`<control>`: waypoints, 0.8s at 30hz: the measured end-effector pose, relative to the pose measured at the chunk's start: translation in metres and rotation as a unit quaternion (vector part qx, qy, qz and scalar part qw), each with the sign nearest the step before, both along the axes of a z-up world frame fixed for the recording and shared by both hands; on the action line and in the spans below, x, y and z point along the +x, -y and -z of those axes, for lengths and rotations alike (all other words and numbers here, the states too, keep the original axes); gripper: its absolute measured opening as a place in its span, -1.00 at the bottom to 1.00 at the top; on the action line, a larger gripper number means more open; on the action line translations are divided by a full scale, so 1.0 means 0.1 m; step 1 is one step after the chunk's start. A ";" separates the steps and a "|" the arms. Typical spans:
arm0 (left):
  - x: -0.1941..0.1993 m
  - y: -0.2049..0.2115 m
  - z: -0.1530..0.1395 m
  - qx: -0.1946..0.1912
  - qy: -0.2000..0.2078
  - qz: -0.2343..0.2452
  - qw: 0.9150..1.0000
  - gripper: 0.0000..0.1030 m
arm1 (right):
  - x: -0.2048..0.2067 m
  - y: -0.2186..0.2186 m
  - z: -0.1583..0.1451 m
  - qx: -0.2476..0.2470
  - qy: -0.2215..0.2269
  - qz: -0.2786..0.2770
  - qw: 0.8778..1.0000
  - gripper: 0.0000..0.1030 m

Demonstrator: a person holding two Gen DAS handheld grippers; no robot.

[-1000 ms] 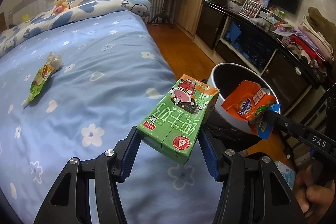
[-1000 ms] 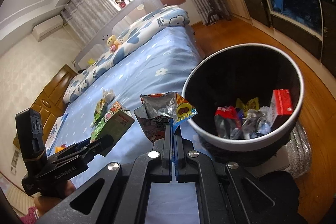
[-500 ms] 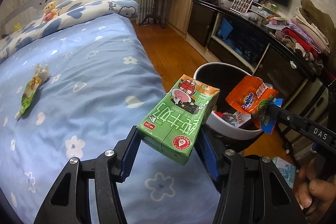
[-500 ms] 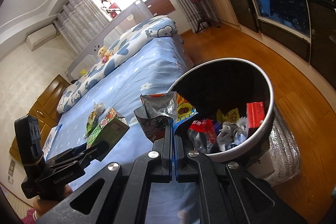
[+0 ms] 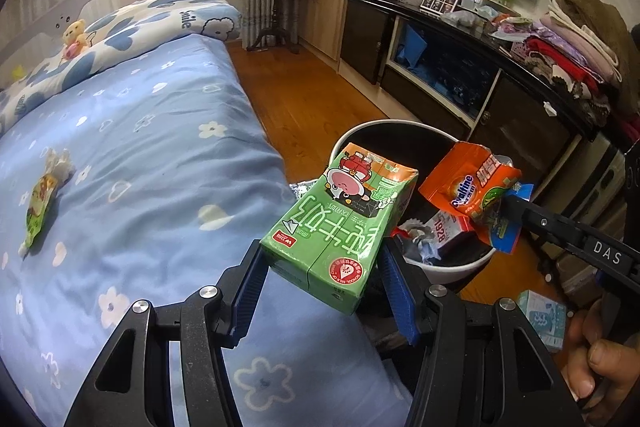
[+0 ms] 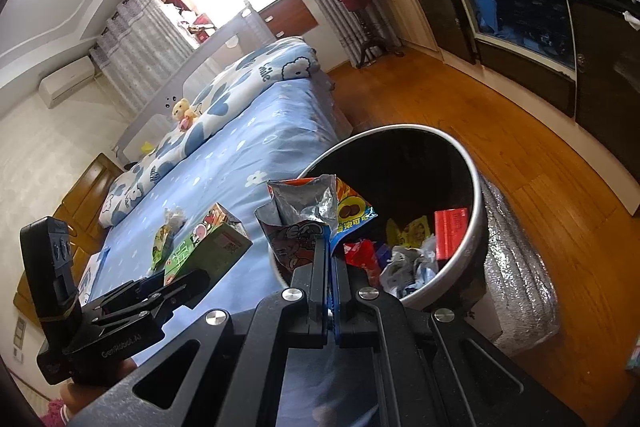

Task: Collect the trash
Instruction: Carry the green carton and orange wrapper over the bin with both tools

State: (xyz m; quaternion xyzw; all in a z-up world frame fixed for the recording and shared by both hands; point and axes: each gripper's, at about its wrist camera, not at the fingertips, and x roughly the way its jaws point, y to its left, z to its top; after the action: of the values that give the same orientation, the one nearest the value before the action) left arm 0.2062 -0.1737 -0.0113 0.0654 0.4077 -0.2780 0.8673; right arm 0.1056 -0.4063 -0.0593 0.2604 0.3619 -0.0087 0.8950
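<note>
My left gripper point(image 5: 320, 267) is shut on a green milk carton point(image 5: 340, 223) and holds it over the bed edge, beside the bin. The carton also shows in the right wrist view point(image 6: 208, 247). My right gripper point(image 6: 330, 259) is shut on an orange Ovaltine snack wrapper point(image 6: 316, 215), held over the near rim of the round trash bin point(image 6: 476, 219). The wrapper point(image 5: 472, 183) hangs above the bin point(image 5: 452, 269) in the left wrist view. The bin holds several pieces of trash. A green snack packet point(image 5: 38, 207) lies on the bed, far left.
The blue flowered bed point(image 5: 140, 155) fills the left. A wooden floor point(image 5: 304, 95) lies beyond the bin. A dark cabinet point(image 5: 460, 67) with clutter runs along the right wall. A silver foil-wrapped bundle point(image 6: 516, 267) sits beside the bin. A small box point(image 5: 544, 315) lies on the floor.
Both grippers have moved toward the bin with their loads still gripped. The wrapper now hangs lower over the bin's near rim, and the carton sits closer to the bin.
</note>
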 end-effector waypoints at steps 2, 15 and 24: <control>0.02 0.05 0.00 0.002 0.000 0.002 1.000 0.07 | 0.01 0.02 0.00 -0.001 -0.002 0.002 1.000 -0.99; 0.09 0.21 0.06 0.012 0.001 0.013 1.000 0.07 | 0.08 0.09 -0.04 -0.012 -0.010 0.008 1.000 -0.99; 0.10 0.28 0.08 0.015 0.003 0.019 1.000 0.07 | 0.12 0.14 -0.04 -0.021 -0.017 0.015 1.000 -0.99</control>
State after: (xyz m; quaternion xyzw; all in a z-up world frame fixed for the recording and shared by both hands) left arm 0.2164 -0.2014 -0.0189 0.0874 0.4077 -0.2880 0.8621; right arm 0.1171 -0.4202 -0.0554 0.2469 0.3725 -0.0340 0.8939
